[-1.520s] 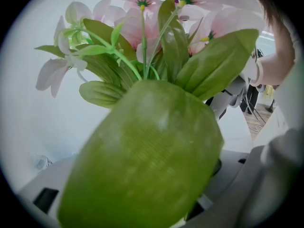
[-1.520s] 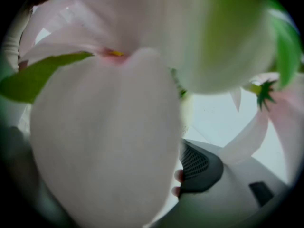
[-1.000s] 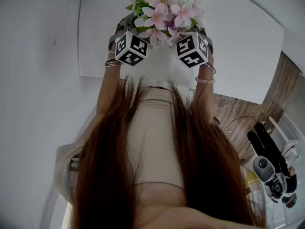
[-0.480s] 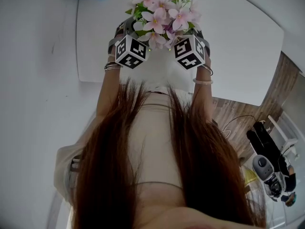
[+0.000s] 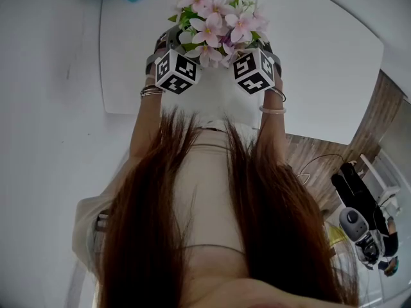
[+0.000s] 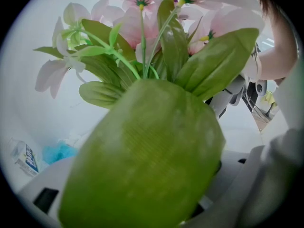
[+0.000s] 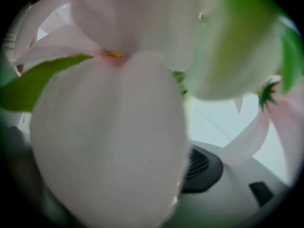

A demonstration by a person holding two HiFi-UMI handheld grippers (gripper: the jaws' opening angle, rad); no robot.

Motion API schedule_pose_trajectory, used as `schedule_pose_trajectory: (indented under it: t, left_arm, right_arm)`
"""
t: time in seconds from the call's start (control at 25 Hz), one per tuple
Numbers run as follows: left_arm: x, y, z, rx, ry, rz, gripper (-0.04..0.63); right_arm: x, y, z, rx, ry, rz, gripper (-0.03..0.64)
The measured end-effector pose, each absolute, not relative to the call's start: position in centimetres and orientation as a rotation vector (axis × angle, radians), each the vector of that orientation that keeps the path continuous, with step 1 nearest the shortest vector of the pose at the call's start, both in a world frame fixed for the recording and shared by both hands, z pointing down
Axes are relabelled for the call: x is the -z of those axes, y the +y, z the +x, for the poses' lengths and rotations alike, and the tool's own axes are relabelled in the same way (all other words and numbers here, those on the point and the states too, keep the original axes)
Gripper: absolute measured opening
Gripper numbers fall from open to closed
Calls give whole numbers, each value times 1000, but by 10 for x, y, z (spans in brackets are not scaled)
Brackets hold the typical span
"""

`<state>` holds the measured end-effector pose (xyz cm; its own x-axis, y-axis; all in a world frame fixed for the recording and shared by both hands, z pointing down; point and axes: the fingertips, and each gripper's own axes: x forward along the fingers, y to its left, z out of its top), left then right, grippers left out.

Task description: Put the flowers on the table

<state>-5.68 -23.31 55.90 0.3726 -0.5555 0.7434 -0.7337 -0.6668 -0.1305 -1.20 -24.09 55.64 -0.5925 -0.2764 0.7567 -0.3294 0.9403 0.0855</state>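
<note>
- Well, from the head view I see the left gripper (image 5: 172, 56) and the right gripper (image 5: 260, 53) raised side by side. The flowers (image 5: 218, 18) bunch up between and just ahead of both sets of jaws.
- The bunch is pink blossoms with green leaves, carried over the white table (image 5: 321, 63). Whether it touches the tabletop I cannot make out.
- Looking along the left jaws, a broad green leaf (image 6: 147, 160) lies right across the gap and fills most of that view.
- Grey jaw parts peek out on either side of the leaf, so the left jaws do not look pressed together. Whether they pinch a stem beneath the leaf I cannot tell.
- Beyond the left jaws rise thin green stems and more pink blossoms. Off to the left of them, on the white surface, sit a blue crumpled thing (image 6: 57, 152) and a small packet (image 6: 26, 158) with blue print.
- Looking along the right jaws, a pale pink petal (image 7: 109, 137) sits so close that it blots out the gap.
- Only one grey jaw part with a dark round pad (image 7: 202, 167) shows at the lower right, so I cannot tell how the right jaws stand.
- Behind both grippers, the person's wrists wear thin bands (image 5: 151, 90), and long hair (image 5: 270, 223) hangs across the lower part of the head view.
</note>
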Motion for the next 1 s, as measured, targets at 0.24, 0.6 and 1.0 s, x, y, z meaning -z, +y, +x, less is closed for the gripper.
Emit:
schedule_pose_trajectory:
  t: [0.24,0.6,1.0]
  left_arm:
    - [-574,-236,-57,-1187,-1144,2370,364]
    - [-580,-238,-56,-1180,-1142,2362,364]
    - [-593,-239,-56,-1185,-1105,2343,364]
  right_arm:
    - [-572,-245,-12,-113,-2237,391,382]
    - [-578,-247,-12,-112,-2225,382,382]
    - [-591,-248,-12,-134,-2209,370,382]
